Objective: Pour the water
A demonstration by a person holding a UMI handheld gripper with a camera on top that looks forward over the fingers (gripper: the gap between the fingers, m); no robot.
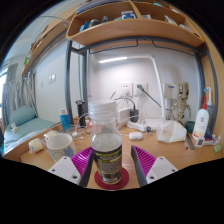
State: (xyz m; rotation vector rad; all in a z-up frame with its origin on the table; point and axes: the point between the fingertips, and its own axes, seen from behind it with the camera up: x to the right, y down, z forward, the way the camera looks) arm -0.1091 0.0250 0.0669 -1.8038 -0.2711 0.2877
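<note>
A clear bottle point(107, 140) with a white cap and a dark label stands upright on a round red coaster point(110, 181) on the wooden table point(165, 152). It stands between the two fingers of my gripper point(111, 153), which is open. The magenta pads point(81, 161) flank the bottle's lower half. A small gap shows on the right side, and the left pad is close to the bottle's edge. A white cup point(58, 145) stands on the table to the left, just beyond the left finger.
A small white object point(136, 134) lies behind the bottle. Further right are a white angular item point(172, 130), a white bottle with a red top point(202, 121) and a wooden figure point(181, 100). A blue cup point(65, 121) stands at the back left. A wooden shelf point(130, 28) hangs overhead.
</note>
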